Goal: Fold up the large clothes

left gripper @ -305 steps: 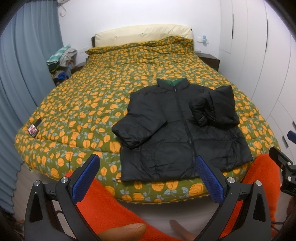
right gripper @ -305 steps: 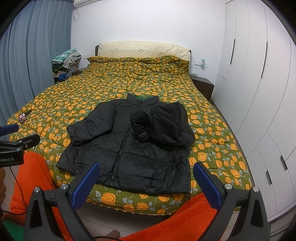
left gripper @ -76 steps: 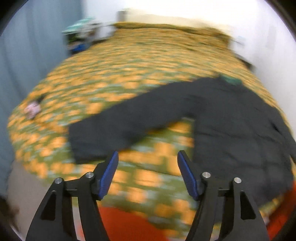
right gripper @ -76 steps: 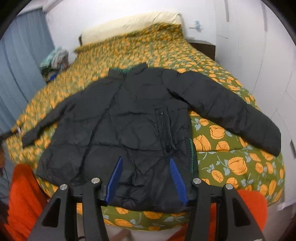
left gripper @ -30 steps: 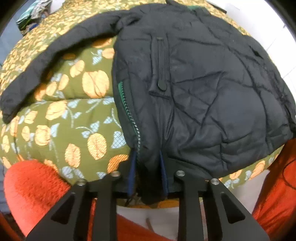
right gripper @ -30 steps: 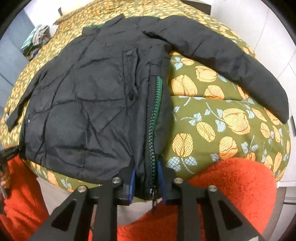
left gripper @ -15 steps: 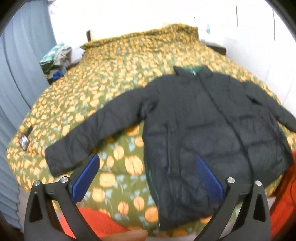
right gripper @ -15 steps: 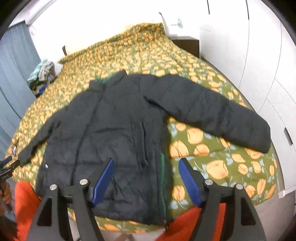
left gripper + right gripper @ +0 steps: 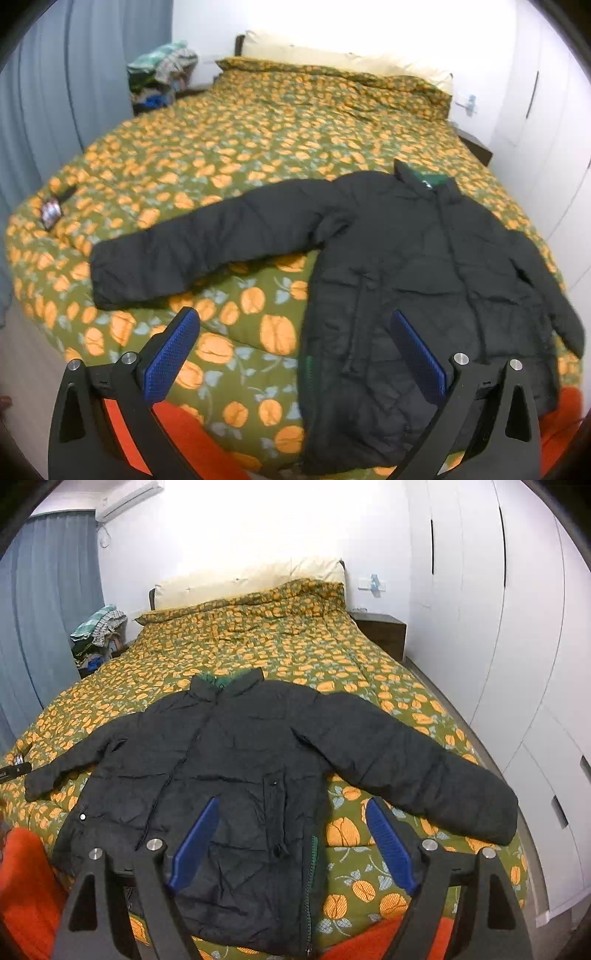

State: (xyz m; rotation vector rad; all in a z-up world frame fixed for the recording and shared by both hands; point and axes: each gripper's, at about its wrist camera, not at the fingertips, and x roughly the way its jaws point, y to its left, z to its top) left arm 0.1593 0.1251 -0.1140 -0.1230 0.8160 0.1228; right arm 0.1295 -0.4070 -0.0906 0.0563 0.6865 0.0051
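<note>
black puffer jacket point(image 9: 236, 775) spread front-up on the bed point(image 9: 295, 653), near its foot edge, collar with green lining pointing toward the pillow point(image 9: 247, 578). both sleeves stretched outward across the orange-flowered quilt, one toward the blue curtain point(image 9: 55, 85) side, the other toward the white wardrobe point(image 9: 517, 627) side. hem close to the quilt's front edge, green zipper tape showing along the lower front.

left gripper point(image 9: 293, 354) held above the quilt at the foot of the bed, blue fingers point(image 9: 171, 354) spread as wide as they go, grasping nothing, framing the jacket's hem corner and bare quilt beside it. right gripper point(image 9: 291, 843) above the jacket's lower front, fingers point(image 9: 389, 847) released and opening further, nothing pressed between them; jacket fabric and zipper seen through the gap, well below.

orange fleece sleeve point(image 9: 22, 886) visible at the bottom of both views. heap of clothes point(image 9: 99, 631) beside the head of the bed. small dark card point(image 9: 51, 212) lying on the quilt near the curtain-side edge.
</note>
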